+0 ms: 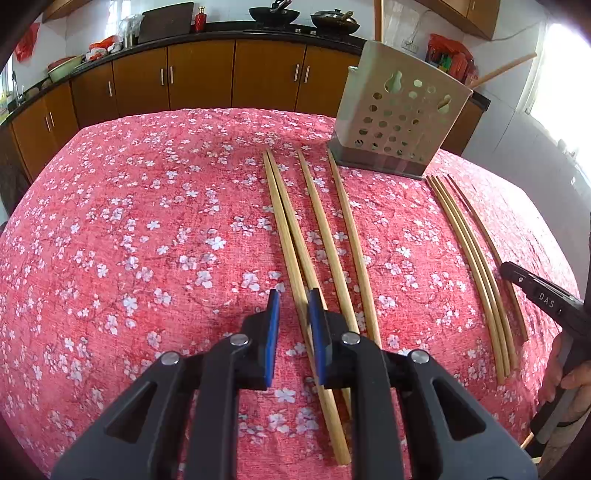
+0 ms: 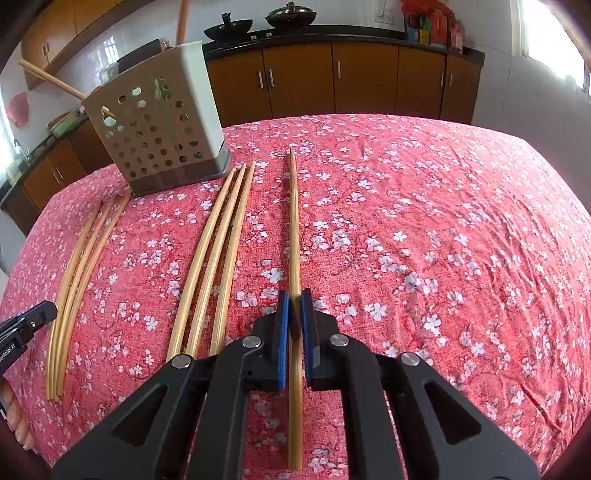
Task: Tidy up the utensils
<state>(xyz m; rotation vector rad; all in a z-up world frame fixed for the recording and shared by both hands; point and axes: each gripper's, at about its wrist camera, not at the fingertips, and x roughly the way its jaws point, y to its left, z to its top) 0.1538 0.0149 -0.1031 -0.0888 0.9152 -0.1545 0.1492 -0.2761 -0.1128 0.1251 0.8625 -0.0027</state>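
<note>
Several wooden chopsticks lie lengthwise on the pink floral tablecloth [image 1: 147, 240]. A beige perforated utensil holder [image 1: 399, 122] stands at the far side and holds one chopstick [image 1: 506, 68]; it also shows in the right wrist view [image 2: 159, 122]. My left gripper [image 1: 293, 299] is open, with the leftmost chopstick [image 1: 284, 236] passing between its blue pads. My right gripper [image 2: 294, 301] is shut on the rightmost chopstick [image 2: 293, 221], which lies flat on the cloth. A group of three chopsticks [image 2: 218, 251] lies left of it, and another group [image 2: 79, 273] lies further left.
Brown kitchen cabinets [image 1: 199, 74] with a black counter, woks [image 1: 273, 14] and a red bottle run behind the table. A bright window [image 1: 561, 74] is on the right. The table's right half in the right wrist view is bare cloth [image 2: 443, 240].
</note>
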